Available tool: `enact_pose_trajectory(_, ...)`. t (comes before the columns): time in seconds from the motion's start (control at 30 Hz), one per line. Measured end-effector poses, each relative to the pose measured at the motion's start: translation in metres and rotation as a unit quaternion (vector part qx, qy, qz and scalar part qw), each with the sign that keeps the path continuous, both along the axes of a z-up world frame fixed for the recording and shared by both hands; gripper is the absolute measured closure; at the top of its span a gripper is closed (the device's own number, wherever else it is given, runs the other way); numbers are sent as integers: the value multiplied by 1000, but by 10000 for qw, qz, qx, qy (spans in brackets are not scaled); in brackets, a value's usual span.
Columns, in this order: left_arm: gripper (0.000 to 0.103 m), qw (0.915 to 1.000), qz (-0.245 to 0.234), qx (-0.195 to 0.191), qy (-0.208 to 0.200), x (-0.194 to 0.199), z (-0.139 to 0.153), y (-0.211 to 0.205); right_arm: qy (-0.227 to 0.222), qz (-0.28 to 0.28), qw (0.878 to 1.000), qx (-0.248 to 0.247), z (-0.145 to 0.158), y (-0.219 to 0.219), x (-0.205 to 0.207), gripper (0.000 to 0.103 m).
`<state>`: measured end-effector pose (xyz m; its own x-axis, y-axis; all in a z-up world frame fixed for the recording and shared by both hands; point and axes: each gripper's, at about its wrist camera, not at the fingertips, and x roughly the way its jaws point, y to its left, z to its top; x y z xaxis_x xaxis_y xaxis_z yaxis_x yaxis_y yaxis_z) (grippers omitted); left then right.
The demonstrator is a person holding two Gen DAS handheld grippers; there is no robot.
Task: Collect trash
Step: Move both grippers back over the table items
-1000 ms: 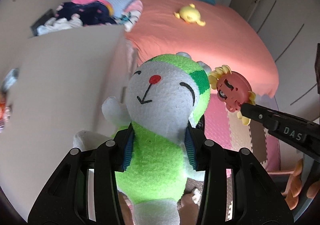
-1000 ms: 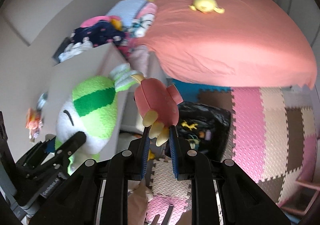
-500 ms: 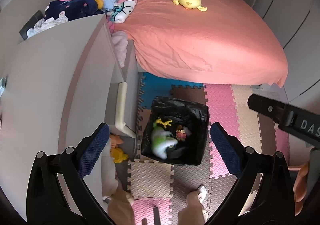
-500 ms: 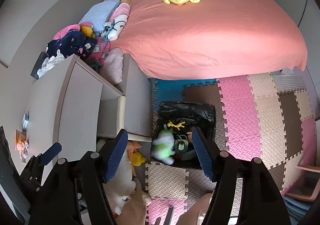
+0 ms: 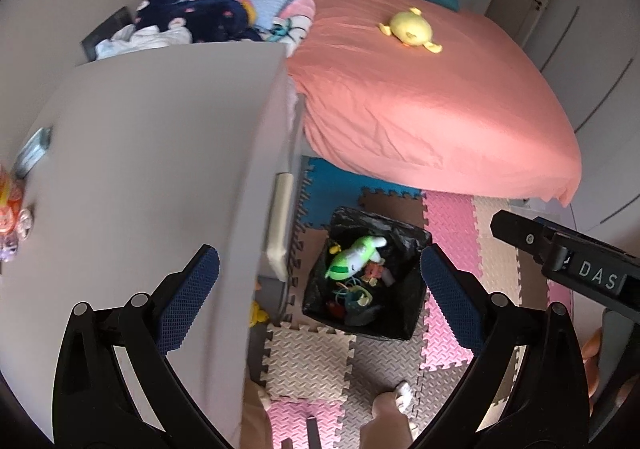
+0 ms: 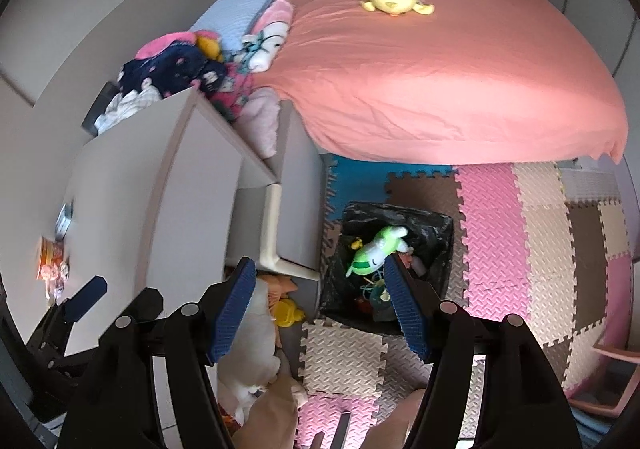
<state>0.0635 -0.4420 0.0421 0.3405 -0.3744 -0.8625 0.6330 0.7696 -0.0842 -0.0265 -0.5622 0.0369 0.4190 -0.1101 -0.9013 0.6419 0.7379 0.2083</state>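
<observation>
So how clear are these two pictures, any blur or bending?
Left wrist view: the desk top is smeared at its left edge; the bed bulges from the fisheye. Right wrist view: sharper, bin crisp, corners dark, orange packet blurred.

White letters "DAS" on the right tongs (image 5: 592, 273)

Bedroom, daylight, pale walls
Bed (image 5: 420, 105) under salmon sheet; grey desk (image 5: 152, 169) beside it; floor (image 6: 532, 249) of interlocking pink, beige, brown foam tiles
</observation>
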Motion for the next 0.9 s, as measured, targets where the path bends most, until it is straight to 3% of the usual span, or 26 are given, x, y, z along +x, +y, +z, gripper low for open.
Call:
enact_pose_trajectory(0.27, 5, 9985, 531, -104, -79, 33, 16, 79, -4, 599, 9982, -71, 10, 65, 49, 36)
enact_pose_trajectory(0.5, 5, 9924, 1215, -97, -162, 69, 21, 167, 18, 1173, 9930, -105, 12, 131, 103, 36)
enact_pose_trajectory(0.9, 5, 9706, 2395, 31, -235, 115, 16, 321, 115, 2290, 9734, -18, -2, 249, 185, 35)
